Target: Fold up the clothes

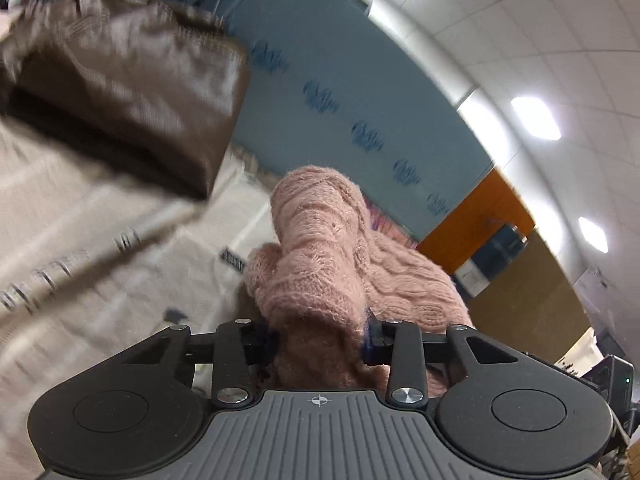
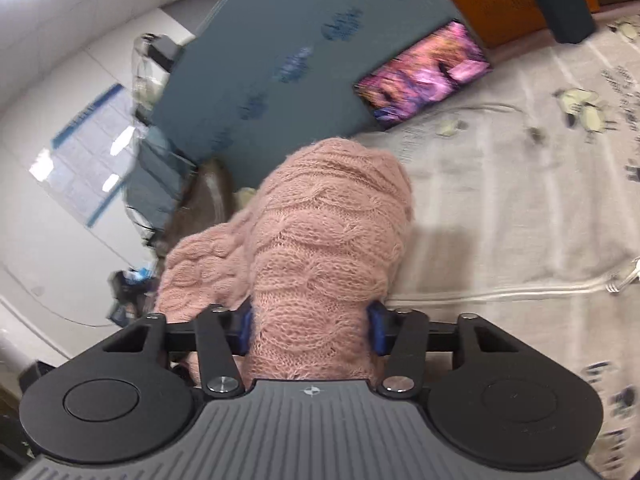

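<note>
Far left in the left wrist view: a brown garment [image 1: 120, 92], squared off and lying folded on the printed bedspread [image 1: 80, 280], blurred by motion, so whether a single piece or a stack cannot be told. Toward the centre: the left hand-held gripper [image 1: 320, 344], closed partway on a thick bunch of pink cable-knit sweater [image 1: 316, 248], blue fingertips [image 1: 370, 342] pressed into the wool on either side, knit rising up and away from the jaws and spilling rightward. Behind, a blue-grey wall panel [image 1: 340, 80] and ceiling lights, camera tilted steeply. In the right wrist view: the right hand-held gripper [image 2: 314, 332], likewise closed partway on a fat roll of the same sweater [image 2: 328, 220], blue pads [image 2: 376, 330] squeezing both flanks, a second lobe of knit sagging at lower left. To the right, pale bedspread [image 2: 520, 220] with small printed figures, and a pink-purple patterned item [image 2: 424, 72] lying near the wall. Sweater therefore gathered in both grips and lifted clear of the bed, not lying flat. Step in hand, judging from this: carrying or shaking out the sweater between two grips. Next move likely calls for drawing the grips apart to spread the knit, lowering it flat onto open bedspread clear of the brown garment, and keeping both grips firm, since bulky wool slips easily.
</note>
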`<state>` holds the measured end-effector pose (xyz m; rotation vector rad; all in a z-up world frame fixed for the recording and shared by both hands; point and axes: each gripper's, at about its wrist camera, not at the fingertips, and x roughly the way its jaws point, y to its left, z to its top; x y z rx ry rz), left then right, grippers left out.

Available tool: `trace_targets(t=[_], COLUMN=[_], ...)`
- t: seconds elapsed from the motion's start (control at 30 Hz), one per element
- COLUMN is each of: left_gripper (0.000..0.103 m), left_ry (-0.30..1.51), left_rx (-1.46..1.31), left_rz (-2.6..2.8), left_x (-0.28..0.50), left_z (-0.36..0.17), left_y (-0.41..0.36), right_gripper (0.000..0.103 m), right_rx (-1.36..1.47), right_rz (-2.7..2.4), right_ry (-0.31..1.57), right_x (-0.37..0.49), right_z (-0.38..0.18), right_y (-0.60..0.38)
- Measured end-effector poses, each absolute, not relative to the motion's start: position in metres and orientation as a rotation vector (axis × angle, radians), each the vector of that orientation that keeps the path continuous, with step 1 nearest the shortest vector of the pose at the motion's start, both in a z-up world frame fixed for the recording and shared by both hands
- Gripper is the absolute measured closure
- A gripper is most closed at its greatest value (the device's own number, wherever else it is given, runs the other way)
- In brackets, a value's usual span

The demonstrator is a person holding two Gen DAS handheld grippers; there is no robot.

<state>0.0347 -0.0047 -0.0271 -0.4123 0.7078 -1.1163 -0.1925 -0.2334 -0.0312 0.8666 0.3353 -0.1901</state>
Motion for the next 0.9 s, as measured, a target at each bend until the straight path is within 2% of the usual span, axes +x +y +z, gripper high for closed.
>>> trace_targets(t=[0.1,0.37,0.57,0.7,0.9], left_gripper=[0.068,0.068,0.067,0.067,0.067], left_ry=[0.601,0.351,0.21,0.17,0.272], left_rx=[-0.408,-0.404,-0.371,-0.369,-0.391], left_rz=[-1.083,-0.869,-0.726,-0.682,-0.664], left_x=[0.036,0.067,0.099,0.129,0.184], left_z=[-0.012,0.026,0.057,0.067,0.043], left_y=[0.018,0.086,0.101,0.103,0.077], right_gripper=[0.059,0.059,0.059,0.059,0.058], right_rx=[0.87,0.792,0.693,0.655,0.58], right_rz=[-0.151,0.05,0.143,0.14,0.053], right_ry=[0.322,0.312,0.275,0.253,0.286], right_x=[-0.18,-0.081,-0.015,0.022,0.072], right_z=[-0.022,0.016,0.048,0.057,0.048], right_y=[-0.222,-0.179,-0.15,-0.146,-0.153])
